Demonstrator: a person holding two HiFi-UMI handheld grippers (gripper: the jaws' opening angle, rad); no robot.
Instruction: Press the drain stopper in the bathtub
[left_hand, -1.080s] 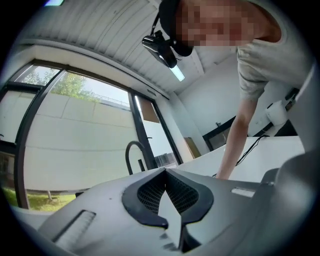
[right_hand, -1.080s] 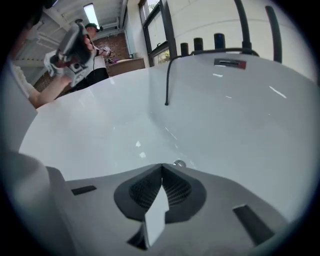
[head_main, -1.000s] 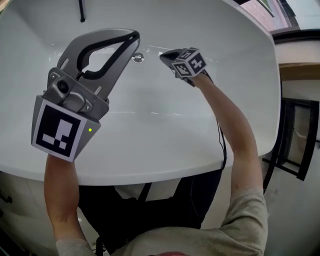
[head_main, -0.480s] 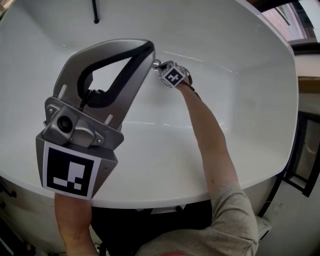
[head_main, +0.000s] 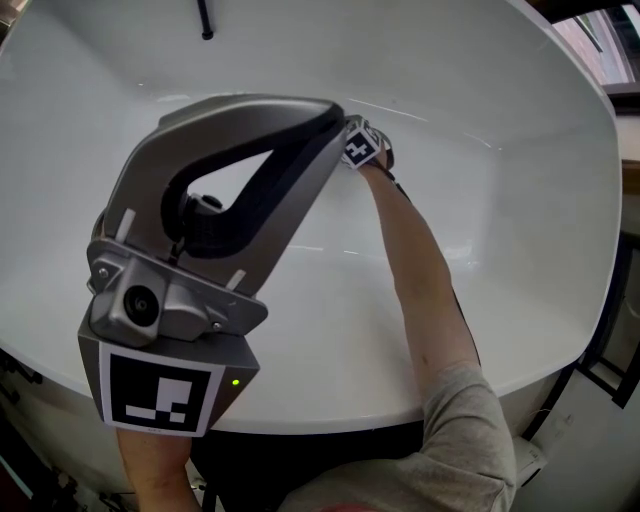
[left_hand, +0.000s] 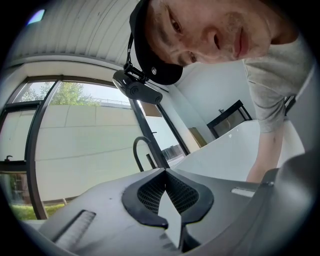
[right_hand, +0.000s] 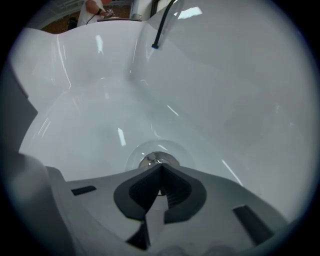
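Note:
The round chrome drain stopper sits in a shallow dip in the floor of the white bathtub. My right gripper is shut, its tips right at the stopper's near edge; whether they touch it I cannot tell. In the head view only that gripper's marker cube shows deep in the bathtub, and the stopper is hidden. My left gripper is held high above the tub and close to the camera, shut and holding nothing. Its jaws point up toward the person and a window.
A black faucet spout hangs over the tub's far wall, and shows again as the thin faucet spout in the right gripper view. The tub's front rim runs below my right forearm. A dark frame stands at the right.
My right gripper has reached further down to the drain. The left gripper has come up closer to the camera and now covers the drain in the head view.

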